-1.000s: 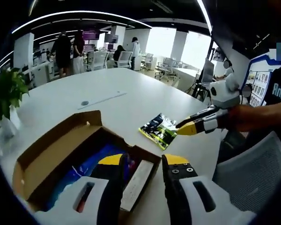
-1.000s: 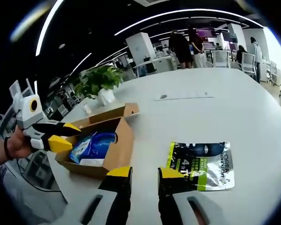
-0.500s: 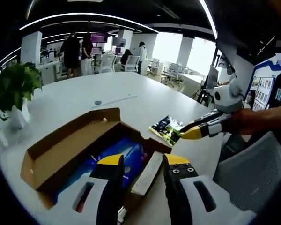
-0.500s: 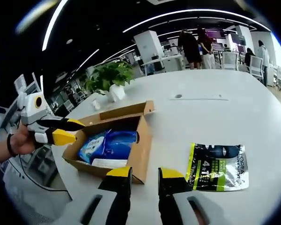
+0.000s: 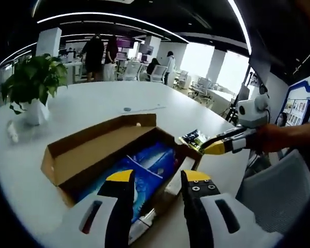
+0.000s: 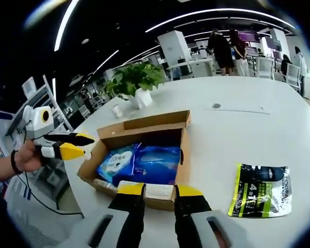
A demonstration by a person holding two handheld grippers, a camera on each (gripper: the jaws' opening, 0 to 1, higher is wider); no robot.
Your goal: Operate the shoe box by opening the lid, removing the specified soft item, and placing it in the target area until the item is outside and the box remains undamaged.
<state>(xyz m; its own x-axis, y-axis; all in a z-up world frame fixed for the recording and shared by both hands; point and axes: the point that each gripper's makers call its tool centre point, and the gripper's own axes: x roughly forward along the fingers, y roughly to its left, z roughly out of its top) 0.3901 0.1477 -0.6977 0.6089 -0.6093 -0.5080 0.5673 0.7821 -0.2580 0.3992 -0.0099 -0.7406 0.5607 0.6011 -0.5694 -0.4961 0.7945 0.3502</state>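
Note:
An open cardboard shoe box (image 5: 75, 160) (image 6: 183, 144) lies on the white table, lid flap folded back. Inside it lies a soft blue plastic pack (image 5: 147, 165) (image 6: 147, 163). A black and green pouch (image 6: 261, 183) (image 5: 195, 139) lies flat on the table outside the box. My left gripper (image 5: 158, 178) hovers over the box's near corner, jaws apart and empty; it also shows at the left of the right gripper view (image 6: 75, 144). My right gripper (image 6: 159, 191) sits at the box's near wall, jaws a little apart with nothing held, and shows beside the pouch (image 5: 213, 148).
A potted plant (image 5: 31, 85) (image 6: 137, 80) in a white pot stands on the table beyond the box. A grey chair (image 5: 279, 191) is at the table's edge. People stand among desks far behind. The round table (image 6: 237, 134) is bare past the box.
Both grippers have come in towards the box, which now looms larger and more central in both views. The pouch stays flat on the table. Neither gripper has taken hold of anything.

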